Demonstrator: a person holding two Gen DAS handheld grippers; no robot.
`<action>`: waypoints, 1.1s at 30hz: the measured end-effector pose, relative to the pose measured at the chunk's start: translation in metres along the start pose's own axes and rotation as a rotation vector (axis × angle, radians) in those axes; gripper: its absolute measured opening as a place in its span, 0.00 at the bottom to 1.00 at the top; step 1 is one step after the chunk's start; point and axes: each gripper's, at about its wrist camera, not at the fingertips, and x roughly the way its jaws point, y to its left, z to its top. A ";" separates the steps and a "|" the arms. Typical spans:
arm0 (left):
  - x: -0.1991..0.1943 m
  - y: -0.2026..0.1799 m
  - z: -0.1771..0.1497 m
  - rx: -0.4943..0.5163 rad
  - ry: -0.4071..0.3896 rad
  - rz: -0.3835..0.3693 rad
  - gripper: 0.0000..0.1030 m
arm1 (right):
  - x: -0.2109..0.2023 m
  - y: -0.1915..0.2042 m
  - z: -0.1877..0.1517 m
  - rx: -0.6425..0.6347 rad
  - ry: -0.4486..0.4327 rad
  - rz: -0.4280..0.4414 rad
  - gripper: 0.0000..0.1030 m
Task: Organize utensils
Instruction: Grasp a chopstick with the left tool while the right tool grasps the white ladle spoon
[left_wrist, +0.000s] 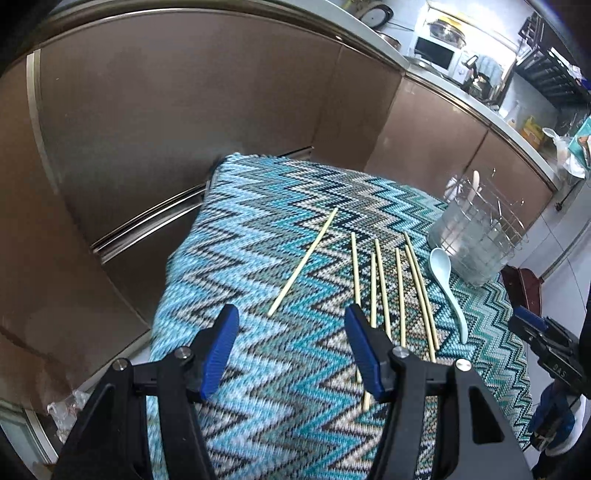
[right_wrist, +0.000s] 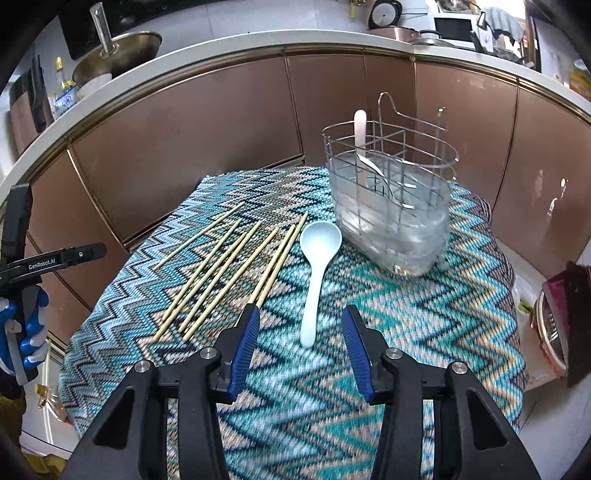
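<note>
Reaching for the pale blue plastic soup spoon (right_wrist: 313, 273) looks the likeliest next step for the right gripper (right_wrist: 300, 347), and that is where trouble could start. The spoon lies flat on the zigzag-patterned knitted cloth covering the table (right_wrist: 424, 332), its handle end between the spread jaws but apart from both pads, so nothing is pinched yet. The handle is thin and smooth; jaws closing too high could slide off it, or snag the cloth and drag everything. The nearest thin pale wooden chopsticks (right_wrist: 275, 264) lie just beside the spoon and close to the left pad, so a slanted approach could knock them askew.

The wire utensil caddy in its clear plastic drip tray (right_wrist: 391, 206) stands beyond the spoon's bowl, one white handle already upright inside; a careless drop could tip it.

The left gripper (left_wrist: 291, 343) points downward over the cloth, jaws spread and empty, one chopstick (left_wrist: 303, 262) lying apart ahead of it, others passing under its right finger.
</note>
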 end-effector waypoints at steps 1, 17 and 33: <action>0.007 -0.003 0.006 0.012 0.008 -0.009 0.56 | 0.005 -0.001 0.003 0.000 0.005 -0.002 0.45; 0.102 -0.060 0.050 0.054 0.192 -0.175 0.45 | 0.077 -0.023 0.033 0.044 0.052 0.008 0.35; 0.163 -0.074 0.070 0.050 0.328 -0.150 0.24 | 0.123 -0.027 0.043 0.080 0.082 0.001 0.33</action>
